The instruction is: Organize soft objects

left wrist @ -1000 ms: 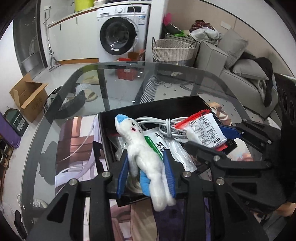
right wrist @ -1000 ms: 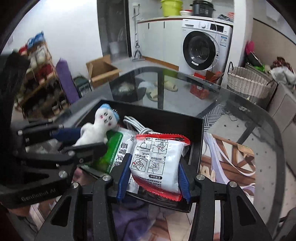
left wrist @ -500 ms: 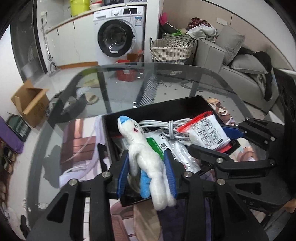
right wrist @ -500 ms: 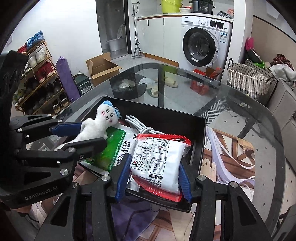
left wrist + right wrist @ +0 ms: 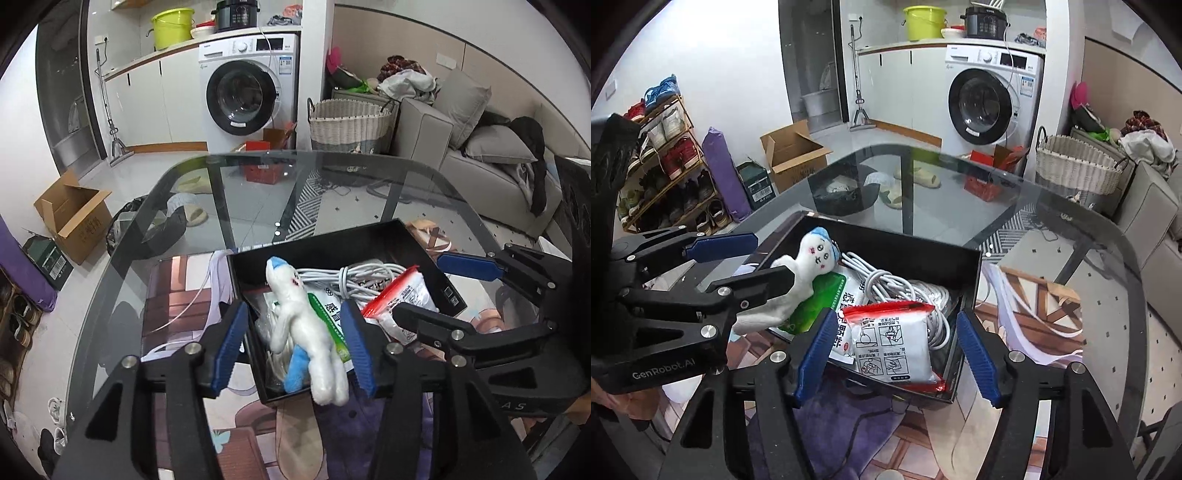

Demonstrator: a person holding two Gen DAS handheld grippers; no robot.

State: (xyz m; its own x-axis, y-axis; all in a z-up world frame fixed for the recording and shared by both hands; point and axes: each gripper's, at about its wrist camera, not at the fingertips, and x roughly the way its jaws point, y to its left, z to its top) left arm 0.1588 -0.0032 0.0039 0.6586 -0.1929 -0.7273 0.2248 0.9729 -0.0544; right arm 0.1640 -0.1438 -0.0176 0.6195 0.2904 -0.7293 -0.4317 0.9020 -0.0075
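Observation:
A white plush doll (image 5: 306,332) with a blue cap lies in the black box (image 5: 332,240), its legs hanging over the near rim. My left gripper (image 5: 293,314) straddles it with jaws opening, and the pads stand clear of the doll on both sides. A white packet (image 5: 894,343) with red edges rests in the box (image 5: 886,243) at its near right. My right gripper (image 5: 895,317) is around the packet, jaws opening, with gaps at both pads. The right wrist view also shows the doll (image 5: 812,258) and the left gripper (image 5: 772,256).
The box also holds a coiled white cable (image 5: 897,284) and a green-and-white pack (image 5: 820,299). It sits on a glass table (image 5: 258,192). Beyond are a washing machine (image 5: 247,99), a wicker basket (image 5: 347,125), a cardboard box (image 5: 70,218), a sofa (image 5: 491,166) and a shoe rack (image 5: 665,166).
Both grippers have opened, letting go of the doll and the packet, which now lie in the box. The right gripper has drawn back and up a little.

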